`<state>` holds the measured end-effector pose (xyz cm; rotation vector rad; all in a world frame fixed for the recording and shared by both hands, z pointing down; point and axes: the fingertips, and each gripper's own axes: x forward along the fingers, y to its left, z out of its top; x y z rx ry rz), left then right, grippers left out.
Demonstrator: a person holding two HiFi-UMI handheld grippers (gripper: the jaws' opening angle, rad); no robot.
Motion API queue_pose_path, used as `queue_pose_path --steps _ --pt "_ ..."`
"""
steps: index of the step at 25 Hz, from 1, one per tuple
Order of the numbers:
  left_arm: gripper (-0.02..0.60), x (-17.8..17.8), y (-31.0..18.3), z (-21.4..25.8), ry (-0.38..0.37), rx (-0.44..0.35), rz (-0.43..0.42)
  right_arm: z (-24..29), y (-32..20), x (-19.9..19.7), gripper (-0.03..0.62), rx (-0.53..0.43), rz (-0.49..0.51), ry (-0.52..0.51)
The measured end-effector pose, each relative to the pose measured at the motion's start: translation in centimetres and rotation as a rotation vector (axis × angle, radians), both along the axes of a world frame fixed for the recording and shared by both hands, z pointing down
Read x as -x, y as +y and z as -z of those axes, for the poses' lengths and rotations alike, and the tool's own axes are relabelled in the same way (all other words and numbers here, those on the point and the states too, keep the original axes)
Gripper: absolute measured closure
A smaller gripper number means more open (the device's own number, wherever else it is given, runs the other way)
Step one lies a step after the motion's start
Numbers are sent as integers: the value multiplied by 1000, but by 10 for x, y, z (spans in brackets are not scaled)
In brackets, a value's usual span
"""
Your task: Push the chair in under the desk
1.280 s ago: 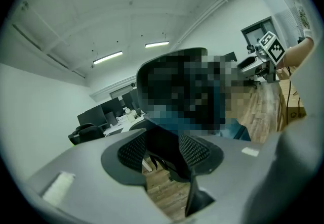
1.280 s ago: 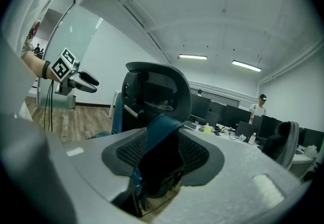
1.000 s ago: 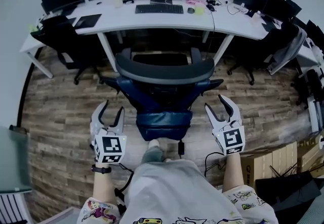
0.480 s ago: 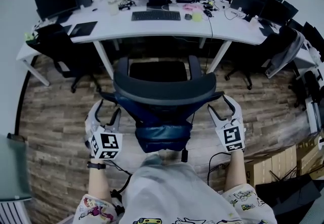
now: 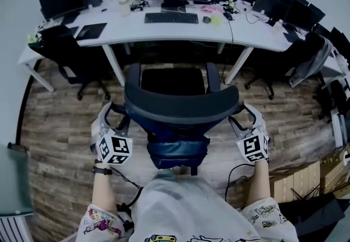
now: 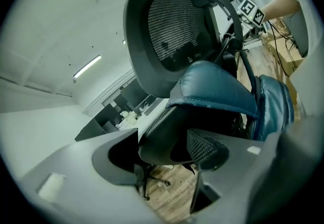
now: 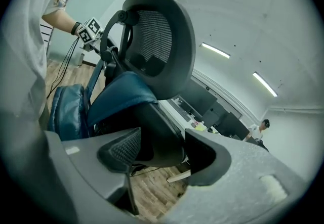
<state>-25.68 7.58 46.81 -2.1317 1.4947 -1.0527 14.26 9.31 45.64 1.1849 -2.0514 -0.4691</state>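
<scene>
Tool left (image 5: 116, 119), tool right (image 5: 244, 117): jaws wide apart, straddling left armrest (image 6: 164, 139) and right armrest (image 7: 157, 132) of chair (image 5: 180, 101); no clamping evident. Chair: centre frame, seat short of desk (image 5: 123, 27) at upper frame. Status, by judgement: hold being taken; seat not yet under desk, the whole push remaining.

My pictures look a bit dim and blue-grey. Long white strip lights (image 7: 215, 51) on the ceiling glow. It is dark under the long white tabletop (image 5: 164, 32). Edges bend round. My grey jaws look blurry up close.
</scene>
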Motion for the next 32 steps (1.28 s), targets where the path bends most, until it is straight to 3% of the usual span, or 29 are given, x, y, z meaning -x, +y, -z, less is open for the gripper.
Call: queue_pose_path --steps 13,32 --pt "305 8 -16 0 -93 -17 -9 0 -17 0 344 -16 -34 34" --pt "308 17 -122 4 -88 -26 -30 1 -119 10 344 0 -88 31"
